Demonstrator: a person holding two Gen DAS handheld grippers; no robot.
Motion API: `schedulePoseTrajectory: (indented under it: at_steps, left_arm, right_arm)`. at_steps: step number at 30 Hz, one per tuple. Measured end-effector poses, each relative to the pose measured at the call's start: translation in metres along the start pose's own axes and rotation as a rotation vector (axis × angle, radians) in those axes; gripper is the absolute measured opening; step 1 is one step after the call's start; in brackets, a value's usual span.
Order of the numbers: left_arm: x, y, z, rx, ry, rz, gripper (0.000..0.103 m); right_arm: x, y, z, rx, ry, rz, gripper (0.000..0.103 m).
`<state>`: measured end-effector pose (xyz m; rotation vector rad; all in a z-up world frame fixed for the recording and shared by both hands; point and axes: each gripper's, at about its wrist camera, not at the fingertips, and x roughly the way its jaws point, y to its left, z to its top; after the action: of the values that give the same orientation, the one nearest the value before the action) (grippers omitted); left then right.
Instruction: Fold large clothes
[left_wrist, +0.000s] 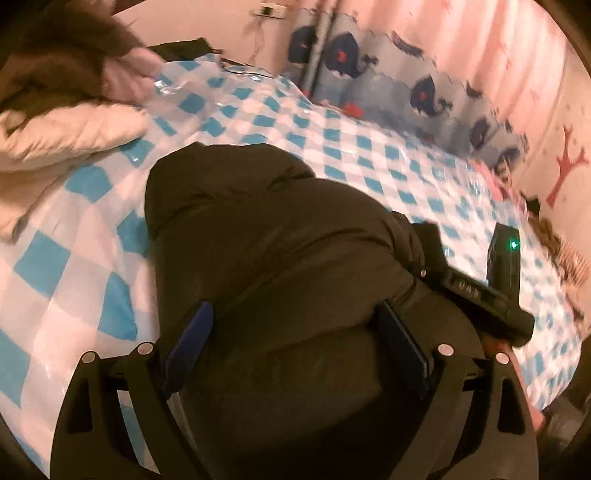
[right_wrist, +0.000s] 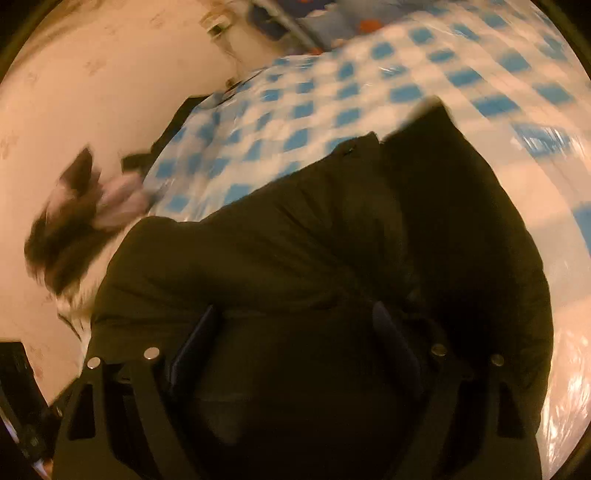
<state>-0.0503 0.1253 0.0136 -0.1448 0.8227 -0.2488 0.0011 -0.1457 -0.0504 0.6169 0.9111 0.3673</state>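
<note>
Both my jaws stand spread, gripping nothing | left gripper (left_wrist: 295, 332) and right gripper (right_wrist: 295, 336) tilt down over the dark puffer jacket (left_wrist: 266, 236), bundled on the blue-checked plastic sheet (left_wrist: 369, 147) | fold seemingly just laid (right view blurred) | next: regrip an edge, fold again.

You see warm, dim indoor light, glare on the plastic sheet (left_wrist: 369, 147), fisheye bending at dark corners, and heavy motion blur in the right wrist view.
</note>
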Motion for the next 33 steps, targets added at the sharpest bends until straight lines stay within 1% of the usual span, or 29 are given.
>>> schedulePoseTrajectory:
  at_steps: [2,3,4,7,8,9,10,11,12,13,14,16,17,18,20,21,23,25,27,28,29,30,33]
  left_arm:
    - [-0.004,-0.009,-0.001,0.036,0.001,0.046,0.087]
    - [-0.009,-0.010,-0.001,0.039,-0.006,0.053,0.087]
    - [-0.018,-0.014,-0.003,0.038,-0.022,0.071,0.087]
    - [-0.041,-0.021,-0.011,0.050,-0.059,0.118,0.087]
    - [-0.046,-0.025,-0.015,0.060,-0.067,0.135,0.087]
    - [-0.047,-0.027,-0.017,0.068,-0.064,0.144,0.087]
    - [-0.044,-0.032,-0.023,0.084,-0.053,0.167,0.087]
    - [-0.041,-0.033,-0.025,0.089,-0.044,0.179,0.087]
    - [-0.035,-0.033,-0.028,0.081,-0.031,0.185,0.087]
    - [-0.034,-0.032,-0.029,0.075,-0.026,0.189,0.087]
    - [-0.030,-0.032,-0.031,0.074,-0.014,0.195,0.088]
    - [-0.032,-0.034,-0.033,0.066,-0.007,0.218,0.087]
    - [-0.038,-0.035,-0.034,0.059,-0.012,0.211,0.087]
    - [-0.042,-0.036,-0.034,0.062,-0.017,0.210,0.087]
    - [-0.053,-0.042,-0.037,0.084,-0.036,0.224,0.087]
    - [-0.057,-0.044,-0.038,0.092,-0.042,0.228,0.087]
    - [-0.068,-0.049,-0.041,0.102,-0.053,0.243,0.087]
    - [-0.078,-0.053,-0.043,0.097,-0.064,0.237,0.087]
    - [-0.088,-0.058,-0.046,0.093,-0.073,0.234,0.088]
    - [-0.092,-0.060,-0.047,0.095,-0.076,0.231,0.088]
    - [-0.095,-0.063,-0.049,0.096,-0.079,0.226,0.088]
    - [-0.098,-0.066,-0.050,0.097,-0.076,0.221,0.088]
    - [-0.102,-0.066,-0.051,0.076,-0.044,0.189,0.088]
  right_arm:
    - [-0.005,0.003,0.004,-0.023,0.038,-0.021,0.081]
    - [-0.012,0.006,0.005,-0.025,0.037,-0.033,0.081]
    - [-0.027,0.011,0.005,-0.031,0.012,-0.046,0.081]
    - [-0.083,0.041,-0.008,-0.118,-0.125,-0.022,0.082]
    - [-0.102,0.048,-0.019,-0.142,-0.181,-0.008,0.086]
    - [-0.110,0.050,-0.028,-0.149,-0.204,-0.009,0.091]
    - [-0.107,0.053,-0.037,-0.161,-0.207,-0.033,0.091]
    - [-0.087,0.050,-0.049,-0.187,-0.135,-0.091,0.092]
    - [-0.066,0.045,-0.057,-0.199,-0.055,-0.125,0.093]
    - [-0.047,0.033,-0.067,-0.192,-0.002,-0.105,0.094]
    - [-0.046,0.029,-0.069,-0.189,-0.003,-0.100,0.094]
    - [-0.052,0.033,-0.063,-0.163,0.035,-0.116,0.093]
    - [-0.055,0.035,-0.061,-0.154,0.043,-0.120,0.093]
    - [-0.064,0.039,-0.058,-0.156,0.041,-0.118,0.093]
    - [-0.095,0.051,-0.058,-0.189,-0.042,-0.107,0.093]
    - [-0.103,0.054,-0.058,-0.203,-0.071,-0.115,0.093]
    - [-0.123,0.057,-0.064,-0.223,-0.131,-0.161,0.093]
    - [-0.129,0.053,-0.068,-0.204,-0.140,-0.202,0.093]
    - [-0.122,0.042,-0.078,-0.165,-0.086,-0.239,0.093]
    - [-0.105,0.036,-0.085,-0.157,-0.001,-0.268,0.094]
    - [-0.090,0.031,-0.089,-0.152,0.073,-0.269,0.096]
    - [-0.077,0.027,-0.094,-0.144,0.125,-0.254,0.096]
    - [-0.079,0.033,-0.085,-0.135,0.147,-0.275,0.096]
